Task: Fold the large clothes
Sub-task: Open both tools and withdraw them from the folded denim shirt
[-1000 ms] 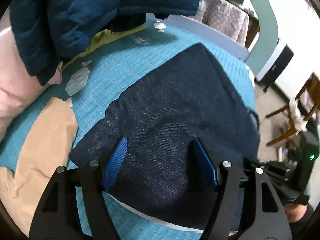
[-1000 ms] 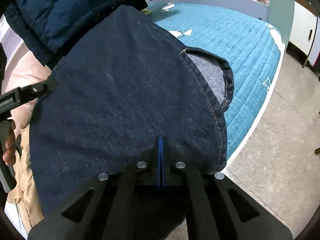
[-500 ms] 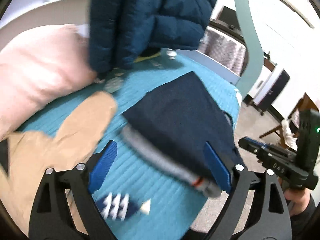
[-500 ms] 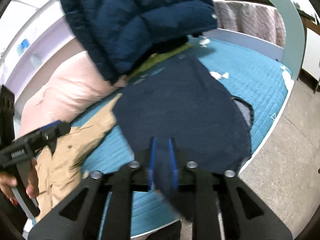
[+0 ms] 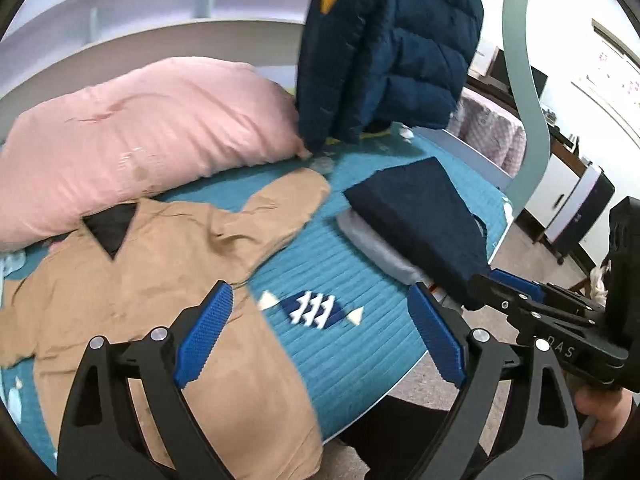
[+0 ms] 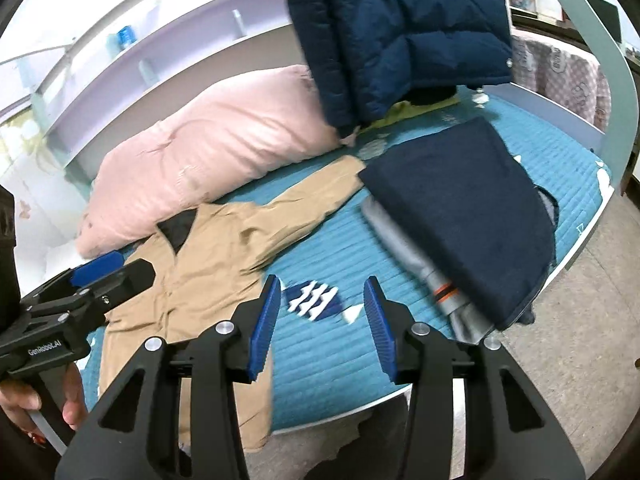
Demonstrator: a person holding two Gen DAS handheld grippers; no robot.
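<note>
Both free of cloth: left hand-held gripper (image 5: 318, 334) released wide, right hand-held gripper (image 6: 322, 326) empty, jaws opening. Folded dark denim garment (image 6: 464, 208) stacked on a grey piece at bed's (image 6: 332, 356) right edge, likely set aside. Tan jacket (image 5: 132, 264) lies unfolded on the left, probably next.

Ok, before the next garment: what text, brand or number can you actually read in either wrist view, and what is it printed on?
"GenRobot.AI": white print on the body of the left claw, seen in the right wrist view.
"DAS": partly cut-off letters on the body of the right claw, seen in the left wrist view.
Items on the shelf: too small and blurred to read.
Tan jacket, folded denim, puffer jacket: no readable label shows.
</note>
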